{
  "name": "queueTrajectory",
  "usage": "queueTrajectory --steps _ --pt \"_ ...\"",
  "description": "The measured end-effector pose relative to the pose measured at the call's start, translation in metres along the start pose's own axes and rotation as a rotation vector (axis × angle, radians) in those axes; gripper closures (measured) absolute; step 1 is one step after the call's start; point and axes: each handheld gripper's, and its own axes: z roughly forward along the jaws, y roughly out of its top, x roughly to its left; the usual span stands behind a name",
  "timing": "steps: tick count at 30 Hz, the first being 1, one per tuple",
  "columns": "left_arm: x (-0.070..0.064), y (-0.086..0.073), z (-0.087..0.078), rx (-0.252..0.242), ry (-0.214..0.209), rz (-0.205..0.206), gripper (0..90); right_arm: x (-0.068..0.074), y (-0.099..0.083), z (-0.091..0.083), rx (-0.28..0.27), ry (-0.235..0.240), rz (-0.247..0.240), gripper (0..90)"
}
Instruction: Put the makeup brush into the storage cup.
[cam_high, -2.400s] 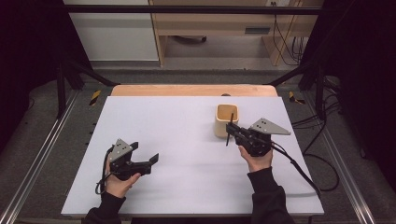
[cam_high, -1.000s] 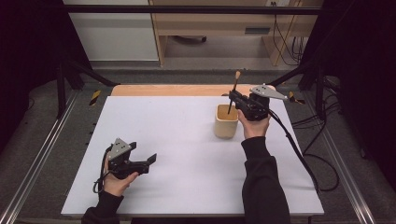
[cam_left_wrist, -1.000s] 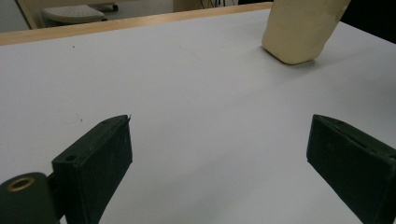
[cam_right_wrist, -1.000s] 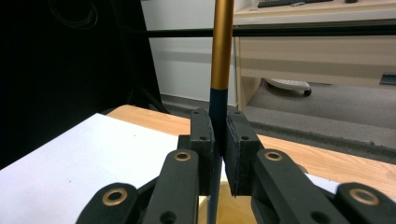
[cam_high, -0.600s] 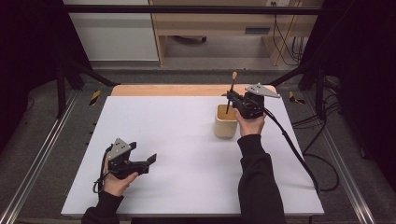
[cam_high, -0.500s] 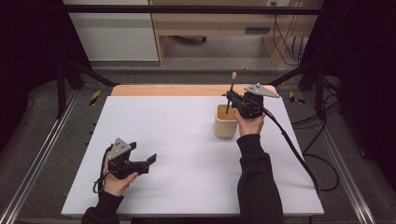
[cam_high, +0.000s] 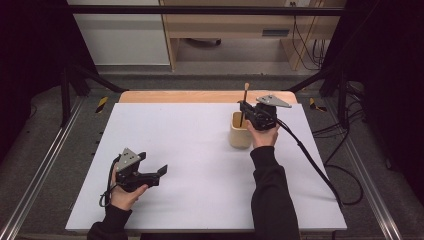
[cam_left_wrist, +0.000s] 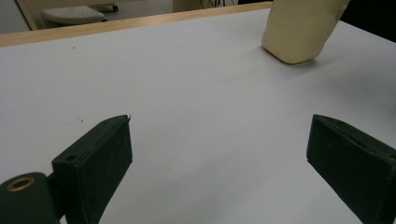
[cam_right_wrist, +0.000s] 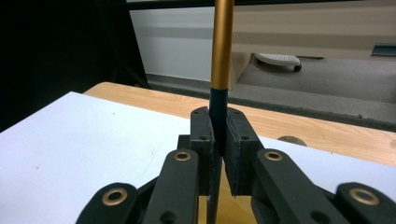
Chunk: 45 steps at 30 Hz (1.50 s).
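A slim brush (cam_high: 244, 100) with a dark handle and a gold upper section (cam_right_wrist: 222, 46) stands almost upright. My right gripper (cam_high: 244, 109) is shut on the dark handle (cam_right_wrist: 217, 100). Directly under it is a beige cup (cam_high: 240, 136), and the brush's lower end reaches down into the cup's mouth (cam_right_wrist: 233, 207). My left gripper (cam_high: 162, 171) rests low at the front left of the white table, open, with nothing between its fingers (cam_left_wrist: 100, 163). Its own view shows the cup (cam_left_wrist: 299, 32) far off at the upper right.
The white sheet (cam_high: 190, 150) covers the table, with a wooden edge strip (cam_high: 200, 96) along the far side. Metal rails (cam_high: 45, 165) run along both sides. The right gripper's cable (cam_high: 310, 160) trails over the right part of the table.
My right gripper rose from beside the cup and moved back with the brush, then shifted slightly left and down, so the brush now stands more upright over the cup. The left gripper stayed put.
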Motion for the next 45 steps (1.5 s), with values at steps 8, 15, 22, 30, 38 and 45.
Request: queueTrajectory --steps 8,15,22,30,38,45 --pt "0.0 0.0 -0.001 -0.001 0.001 0.001 6.5 0.001 -0.011 0.004 0.027 -0.002 -0.004 83.5" --pt "0.001 0.0 -0.001 -0.002 0.001 0.0 6.4 0.002 -0.019 0.009 0.051 -0.005 -0.002 83.5" --pt "0.0 0.0 -0.001 -0.001 0.002 0.004 6.5 0.002 -0.027 0.011 0.073 -0.012 -0.003 83.4" --pt "0.0 0.0 0.0 0.002 0.003 0.006 6.4 0.003 -0.034 0.013 0.101 -0.022 -0.004 83.3" --pt "-0.001 0.0 0.0 0.005 0.004 0.01 6.4 0.004 -0.037 0.012 0.113 -0.017 -0.008 83.1" --pt "-0.001 0.0 0.001 0.006 0.004 0.011 6.4 0.004 -0.037 0.011 0.124 -0.012 -0.005 82.9"
